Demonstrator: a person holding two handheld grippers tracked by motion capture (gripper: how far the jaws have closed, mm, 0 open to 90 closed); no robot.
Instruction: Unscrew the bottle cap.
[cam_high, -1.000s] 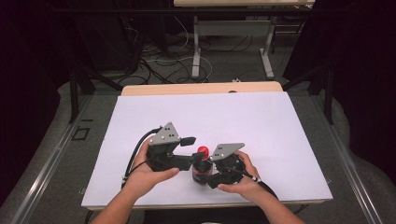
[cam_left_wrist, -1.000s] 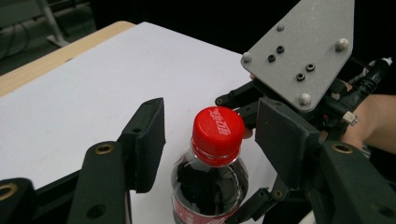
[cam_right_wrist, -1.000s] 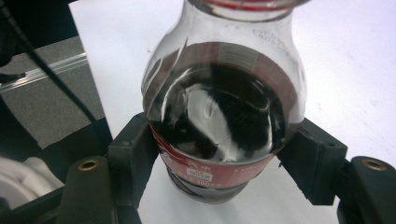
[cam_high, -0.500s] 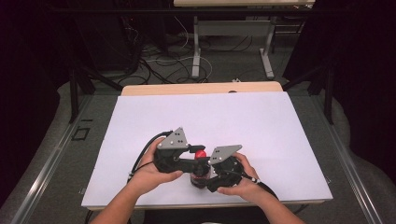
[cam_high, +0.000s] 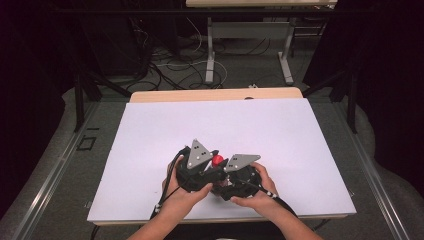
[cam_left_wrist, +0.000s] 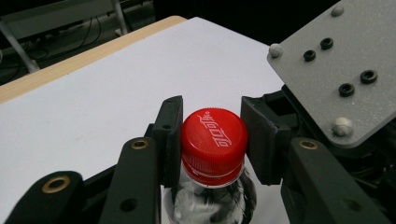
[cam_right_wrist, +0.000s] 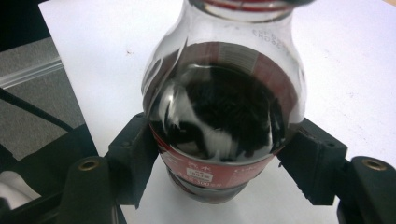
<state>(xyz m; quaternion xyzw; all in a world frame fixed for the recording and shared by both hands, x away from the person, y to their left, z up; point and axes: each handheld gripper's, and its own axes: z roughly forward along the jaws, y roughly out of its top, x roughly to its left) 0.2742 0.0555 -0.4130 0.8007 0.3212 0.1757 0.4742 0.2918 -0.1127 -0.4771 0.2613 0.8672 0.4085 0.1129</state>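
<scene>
One clear bottle (cam_right_wrist: 224, 116) stands near the white bench's (cam_high: 300, 135) front edge. Two grippers grip it: left gripper (cam_left_wrist: 214, 140) jaws clamp its one red cap (cam_left_wrist: 214, 140), right gripper (cam_right_wrist: 224, 168) jaws squeeze its body.

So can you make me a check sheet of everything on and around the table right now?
Surface: white table top with a wooden strip along the far edge, bare apart from the work in hand.
Job's things: one clear bottle with a red label and a red cap, standing on the table.
Clutter: nothing seen.
Grippers: left tongs have just closed on the red cap; right tongs are clamped on the bottle's body.
Cables: a black cable trails from the left tongs; loose wires lie on the floor beyond.
Surroundings: grey floor, dark curtains, another table's legs behind.
</scene>
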